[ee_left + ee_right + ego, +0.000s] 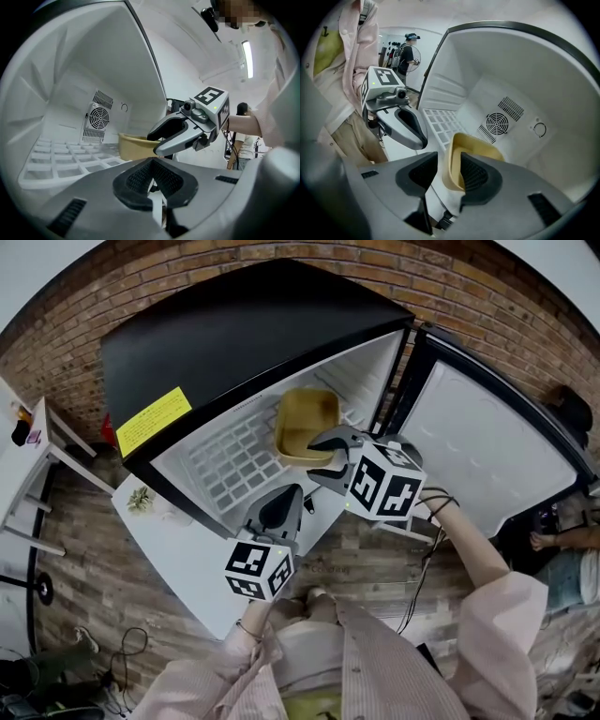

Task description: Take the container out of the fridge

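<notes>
Tan rounded-square plastic container point(305, 423) sits upright, mouth up, on the white grid shelf point(230, 460) of the black fridge point(234, 324). It's at the shelf's right edge, close to the hinge-side wall, and looks empty.

Right gripper point(319, 458) is part-open and straddles the container's near wall, one pad inside and one outside. The outer pad shows a gap, so I don't read it as clamped. Left gripper point(284, 498) has its jaws together on nothing, parked at the shelf's front edge, left of the container.

Risks:
- Pinching one wall means a lift would likely let the tub pivot and droop, or slip if the squeeze is light.
- The hinge-side wall is close, so pulling out crooked could snag the rim.
- The left gripper sits near the exit path and could get bumped.

Plan is near-square. If anything, the long axis runs from the shelf's front edge to its back, but I can't call it firmly.
</notes>
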The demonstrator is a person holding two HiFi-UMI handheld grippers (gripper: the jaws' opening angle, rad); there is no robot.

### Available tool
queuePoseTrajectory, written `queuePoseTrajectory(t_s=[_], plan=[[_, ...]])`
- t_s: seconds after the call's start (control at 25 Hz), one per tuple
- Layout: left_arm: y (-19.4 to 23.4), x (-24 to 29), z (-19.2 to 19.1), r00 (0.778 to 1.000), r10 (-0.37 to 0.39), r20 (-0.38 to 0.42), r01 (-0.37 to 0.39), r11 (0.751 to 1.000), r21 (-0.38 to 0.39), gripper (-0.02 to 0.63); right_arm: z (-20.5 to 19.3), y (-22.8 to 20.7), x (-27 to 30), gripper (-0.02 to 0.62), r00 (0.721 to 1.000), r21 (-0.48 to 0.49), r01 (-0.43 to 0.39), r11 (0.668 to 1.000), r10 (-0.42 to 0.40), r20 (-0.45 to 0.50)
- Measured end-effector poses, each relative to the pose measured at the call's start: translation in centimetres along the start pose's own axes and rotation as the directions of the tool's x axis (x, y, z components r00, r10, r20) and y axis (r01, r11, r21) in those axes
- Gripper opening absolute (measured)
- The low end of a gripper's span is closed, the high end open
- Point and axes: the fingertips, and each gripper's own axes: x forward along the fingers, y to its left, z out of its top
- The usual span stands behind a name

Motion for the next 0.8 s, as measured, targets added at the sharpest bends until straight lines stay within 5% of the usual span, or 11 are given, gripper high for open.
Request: queuePoseTrajectory(t_s=[0.2,0.8], plan=[[0.23,-0.08,0.13,1.000,-0.008,0.004,0.008,1.000,0.003,-0.008,-0.90,0.00,0.36,0.061,0.998,-0.047,0.007,0.999,-0.010,-0.055],[-0.03,-0.94,0.27,1.000,-0.025,0.003,0.025,1.000,0.009,-0.008,-0.57,0.34,-0.16,0.028,0.998,-0.039,0.022,0.999,-0.024,-0.054]])
